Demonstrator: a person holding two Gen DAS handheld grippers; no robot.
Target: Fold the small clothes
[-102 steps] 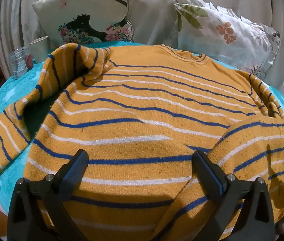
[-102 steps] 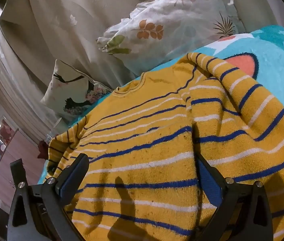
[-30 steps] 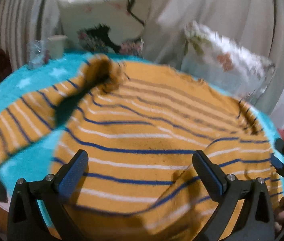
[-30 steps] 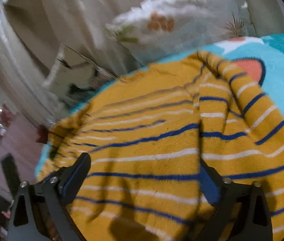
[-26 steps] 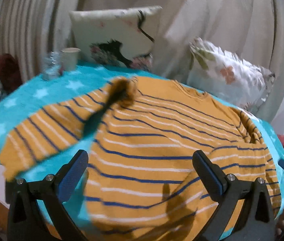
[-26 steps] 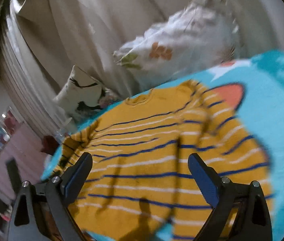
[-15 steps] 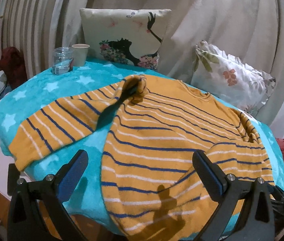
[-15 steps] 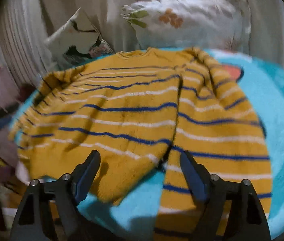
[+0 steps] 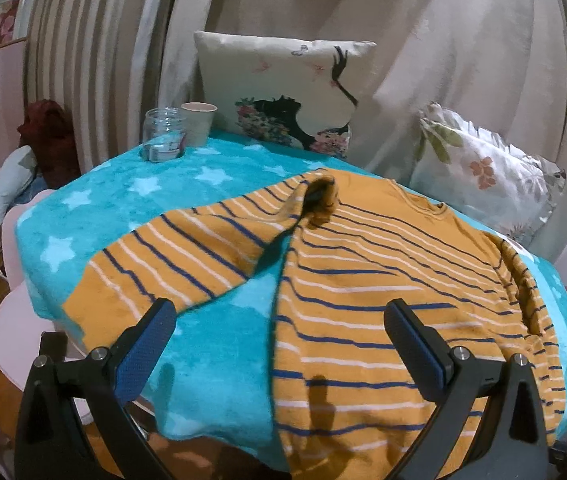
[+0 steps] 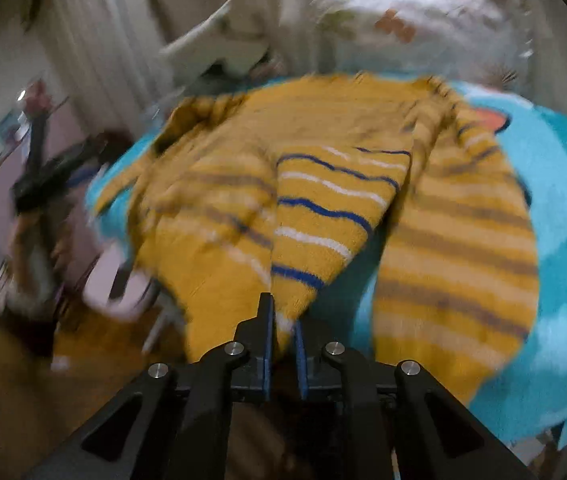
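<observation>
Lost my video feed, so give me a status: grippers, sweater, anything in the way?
Left gripper open, holding nothing. Right gripper shut on the striped sweater at its hem, view blurred. Glass jar and cup sit at the blanket's far corner, apart from the sweater.

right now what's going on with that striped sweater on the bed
A person with a handheld gripper in each hand is folding a yellow striped sweater spread on a turquoise star blanket. The right gripper has its jaws shut on the sweater's bottom hem, that corner raised off the blanket; the view is motion-blurred. The left gripper hovers open above the near edge, holding nothing. One sleeve lies stretched out sideways.
</observation>
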